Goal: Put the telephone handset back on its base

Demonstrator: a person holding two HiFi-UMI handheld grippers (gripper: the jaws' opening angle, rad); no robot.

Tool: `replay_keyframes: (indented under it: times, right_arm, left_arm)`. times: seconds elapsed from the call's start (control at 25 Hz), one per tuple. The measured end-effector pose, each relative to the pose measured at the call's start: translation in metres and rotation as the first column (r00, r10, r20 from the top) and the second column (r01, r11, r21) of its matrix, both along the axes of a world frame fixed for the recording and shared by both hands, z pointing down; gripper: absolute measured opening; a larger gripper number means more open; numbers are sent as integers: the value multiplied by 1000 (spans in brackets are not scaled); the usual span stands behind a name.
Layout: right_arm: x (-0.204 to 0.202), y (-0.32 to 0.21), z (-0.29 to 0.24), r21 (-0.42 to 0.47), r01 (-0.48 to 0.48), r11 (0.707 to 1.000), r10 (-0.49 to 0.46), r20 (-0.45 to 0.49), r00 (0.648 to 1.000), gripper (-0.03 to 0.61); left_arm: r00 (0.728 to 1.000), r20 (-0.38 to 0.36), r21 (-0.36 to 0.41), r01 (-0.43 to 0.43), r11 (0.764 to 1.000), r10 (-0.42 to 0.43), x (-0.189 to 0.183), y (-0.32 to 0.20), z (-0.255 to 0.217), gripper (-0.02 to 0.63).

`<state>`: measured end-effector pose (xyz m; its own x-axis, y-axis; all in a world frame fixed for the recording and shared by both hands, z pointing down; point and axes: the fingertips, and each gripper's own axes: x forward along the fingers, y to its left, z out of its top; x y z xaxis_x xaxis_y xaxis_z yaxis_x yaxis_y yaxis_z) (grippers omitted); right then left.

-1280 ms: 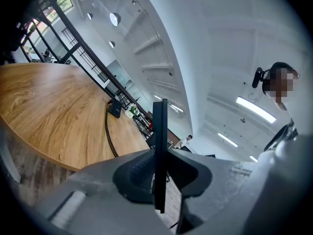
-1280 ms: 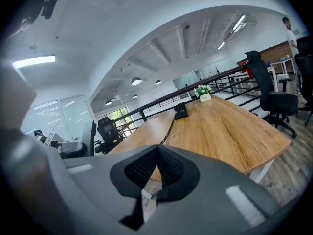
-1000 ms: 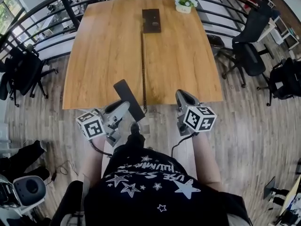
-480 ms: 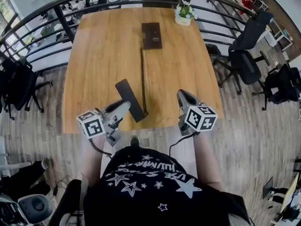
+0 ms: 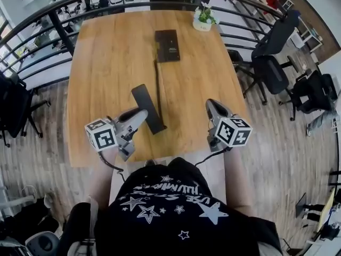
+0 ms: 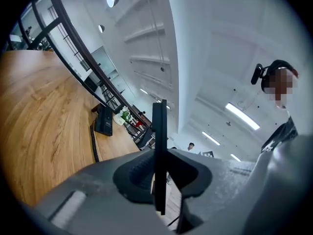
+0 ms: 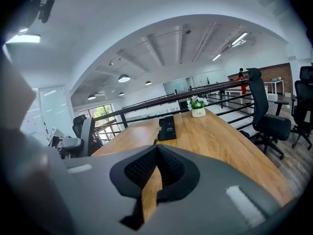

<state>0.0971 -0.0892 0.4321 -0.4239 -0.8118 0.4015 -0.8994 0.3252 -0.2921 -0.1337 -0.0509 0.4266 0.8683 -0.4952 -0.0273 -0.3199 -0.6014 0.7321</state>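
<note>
Item: handset return, carry stage, judged roughly midway. Far left of the head view: dark office chair (image 5: 13, 108) on the plank floor, off the worktop (image 5: 101, 63). Lower left of centre: left gripper (image 5: 140, 114), pointing toward the upper right of the frame, jaws pinching the telephone handset (image 5: 145, 98). This is a flat black bar seen edge-on in the left gripper view, gripped near its lower half and carried over the near part of the worktop, apparently clear of the wood. Centre: dark coiled cord (image 5: 156, 81) lying along the worktop from the handset toward the top of the frame, where it meets the base (image 5: 167, 45). The base is a black rectangular unit near the far edge, cradle empty, well apart from the handset. Upper right of the base: small white pot of flowers (image 5: 202, 19), near the base but not touching it. Lower right: right gripper (image 5: 212, 107), over the near edge of the worktop, jaws pressed together on nothing; only wood shows beyond them in the right gripper view. Far right: further office chairs (image 5: 269, 63) outside the railing (image 5: 240, 31). Next move, as judged: carry the handset up the frame along the cord line, turn its long axis to match the base, lower it flat into the cradle, then part the jaws. The right gripper looks free to steady the base if it slides.
</note>
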Motion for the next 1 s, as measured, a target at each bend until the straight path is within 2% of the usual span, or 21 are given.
replay_keyframes:
  times: [0.24,0.48,0.64,1.0]
  right_arm:
    - [14,-24,10,-32,4,999,-4,1,1000,2]
    - [27,-72,6,-25,45,999,-44,23,999,2]
    - [34,-111,0,-17,80,997,-79,32,996,2]
    - [43,-176,14,-37,156,987,-154,46,987,2]
  left_arm:
    - [1000,-2,-19,8,1000,-8,10,-26,4,75]
    - [999,8,-39,45,998,-45,24,-60,2,75]
    - [998,17,-15,53,999,-52,34,-91,-10,75]
    - [994,90,15,67,998,-68,53,-159,-14,75]
